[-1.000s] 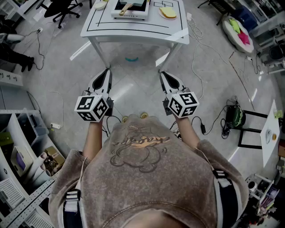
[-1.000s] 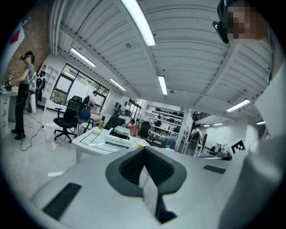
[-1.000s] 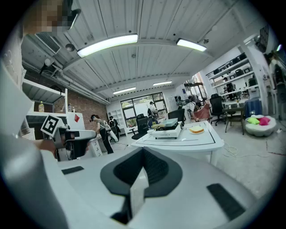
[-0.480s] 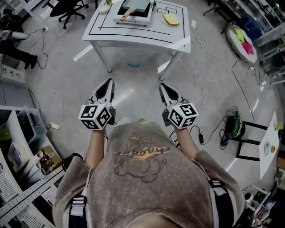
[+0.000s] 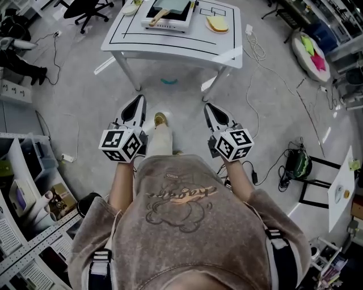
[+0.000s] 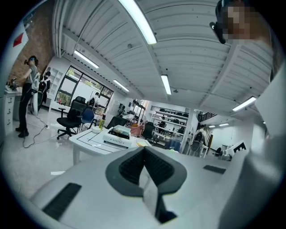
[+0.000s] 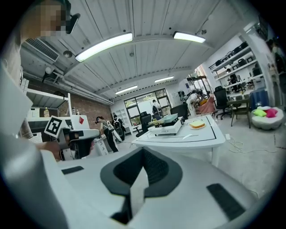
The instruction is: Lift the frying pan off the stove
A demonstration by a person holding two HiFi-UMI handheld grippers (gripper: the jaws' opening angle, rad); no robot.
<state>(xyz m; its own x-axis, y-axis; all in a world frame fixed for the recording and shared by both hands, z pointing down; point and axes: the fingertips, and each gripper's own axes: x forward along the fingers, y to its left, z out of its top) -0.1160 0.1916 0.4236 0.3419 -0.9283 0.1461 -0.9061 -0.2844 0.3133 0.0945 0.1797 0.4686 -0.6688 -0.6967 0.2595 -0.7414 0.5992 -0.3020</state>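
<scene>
The white table (image 5: 170, 44) stands well ahead of both grippers, past their tips and across a stretch of bare floor (image 5: 272, 102), with black lines marked on its top. The person's beige top (image 5: 181, 221) fills the space behind the two tools, and one shoe (image 5: 160, 119) shows on the floor between them. The left gripper (image 5: 140, 99) and the right gripper (image 5: 207, 106) are held side by side in front of the torso, apart from each other, tips pointing toward the table. Each gripper view shows its ribbed dark pads pressed together with nothing between them, on the left gripper (image 6: 144, 151) and on the right gripper (image 7: 143, 153) alike. Far ahead of the tips, the white stove (image 5: 169, 25) sits on the table's far half, a little nearer the left gripper's line. The frying pan (image 5: 173, 5) rests on top of it, its pale handle (image 5: 159, 15) angled back toward the left gripper. Further toward the right gripper's side lies a yellow slice on a plate (image 5: 217, 24), and a small bowl (image 5: 131, 8) sits at the table's left corner.
</scene>
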